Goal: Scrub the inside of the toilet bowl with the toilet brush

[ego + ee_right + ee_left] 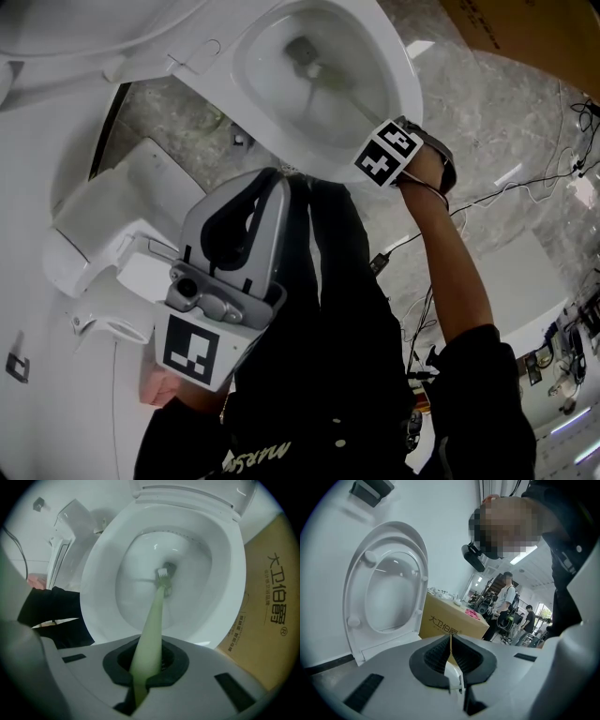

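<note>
Scrubbing calls for right fingers [118, 662], clamped on brush [153, 616], to press its head around bowl [229, 573] bottom; left fingers [429, 659] touch, empty.

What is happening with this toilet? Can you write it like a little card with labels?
Place: at a white toilet bowl with its lid up
Right claw: shut on the pale green toilet brush
Brush head: deep in the bowl, near the drain hole
Left claw: shut, holding nothing, not in the bowl
Nearby: a cardboard box beside the toilet
</note>
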`<move>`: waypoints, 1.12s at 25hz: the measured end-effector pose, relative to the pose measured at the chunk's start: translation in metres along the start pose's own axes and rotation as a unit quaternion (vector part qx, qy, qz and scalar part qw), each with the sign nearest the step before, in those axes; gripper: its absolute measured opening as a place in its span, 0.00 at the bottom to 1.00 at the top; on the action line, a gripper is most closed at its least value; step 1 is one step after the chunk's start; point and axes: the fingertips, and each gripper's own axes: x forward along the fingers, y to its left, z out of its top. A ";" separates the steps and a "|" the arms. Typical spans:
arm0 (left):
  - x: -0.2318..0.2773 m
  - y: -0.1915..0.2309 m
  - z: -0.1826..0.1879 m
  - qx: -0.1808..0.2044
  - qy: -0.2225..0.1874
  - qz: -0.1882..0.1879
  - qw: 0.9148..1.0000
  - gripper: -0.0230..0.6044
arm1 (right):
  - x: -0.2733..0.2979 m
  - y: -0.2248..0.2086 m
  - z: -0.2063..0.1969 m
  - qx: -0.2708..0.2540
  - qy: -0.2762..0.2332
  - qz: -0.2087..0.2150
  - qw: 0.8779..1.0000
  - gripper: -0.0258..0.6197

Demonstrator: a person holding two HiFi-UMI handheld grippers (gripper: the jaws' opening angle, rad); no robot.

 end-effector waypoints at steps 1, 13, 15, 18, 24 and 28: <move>0.000 0.000 0.000 0.000 0.000 0.000 1.000 0.09 | 0.000 0.002 0.000 0.002 0.001 0.005 1.000 0.06; 0.002 -0.003 0.005 -0.001 -0.003 -0.005 1.000 0.09 | 0.008 0.022 0.007 0.047 -0.020 0.059 0.997 0.06; 0.002 -0.002 0.007 -0.001 -0.004 -0.004 1.000 0.09 | 0.008 0.026 0.010 0.058 -0.029 0.070 0.995 0.06; 0.003 -0.001 0.006 -0.001 -0.004 -0.004 1.000 0.09 | 0.010 0.032 0.016 0.075 -0.047 0.084 0.993 0.06; 0.003 -0.001 0.005 -0.003 -0.002 -0.006 1.000 0.09 | 0.009 0.042 0.038 0.103 -0.088 0.101 0.986 0.06; 0.004 -0.002 0.005 -0.003 -0.005 -0.007 1.000 0.09 | 0.008 0.041 0.060 0.124 -0.117 0.110 0.979 0.06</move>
